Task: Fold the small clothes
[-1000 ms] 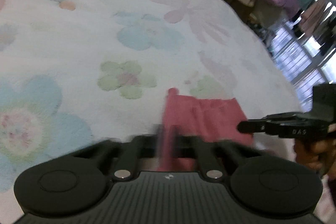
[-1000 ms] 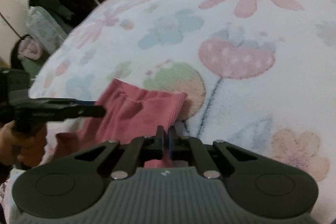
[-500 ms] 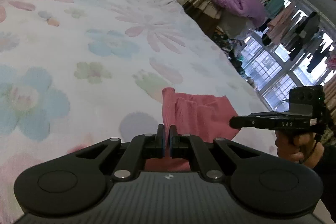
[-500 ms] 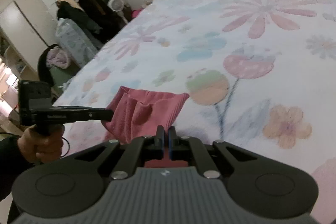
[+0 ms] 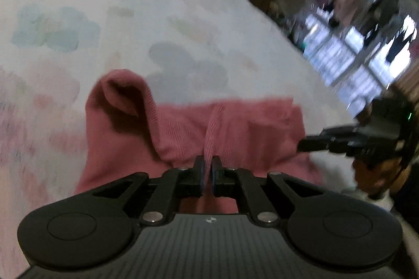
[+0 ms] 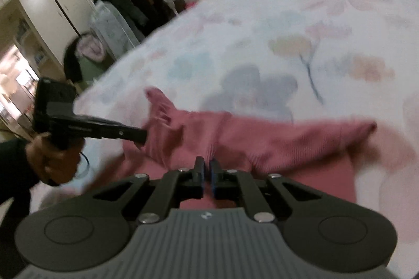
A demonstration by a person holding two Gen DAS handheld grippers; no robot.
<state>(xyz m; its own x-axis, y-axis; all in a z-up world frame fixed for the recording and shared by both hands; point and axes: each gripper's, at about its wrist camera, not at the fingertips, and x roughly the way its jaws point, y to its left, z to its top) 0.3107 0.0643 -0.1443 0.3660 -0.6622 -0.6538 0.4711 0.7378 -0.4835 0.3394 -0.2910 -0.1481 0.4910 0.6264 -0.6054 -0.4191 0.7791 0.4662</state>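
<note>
Left gripper (image 5: 207,169), right gripper (image 6: 206,170) both clamped on pink garment (image 5: 235,129) over bedspread (image 5: 131,17)

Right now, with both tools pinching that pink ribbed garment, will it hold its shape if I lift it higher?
Probably not. The pink garment already sags between the left tool and the right tool, so expect it to droop. One corner curls over itself, suggesting soft, floppy knit. It looks thin and light; the ribbed fabric should resist slipping from shut pads.

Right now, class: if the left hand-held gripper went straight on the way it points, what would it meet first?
The pink cloth it already pinches; the left hand-held gripper is shut on a ridge of it. Beyond lies the bedspread, though depth is unclear.
</note>
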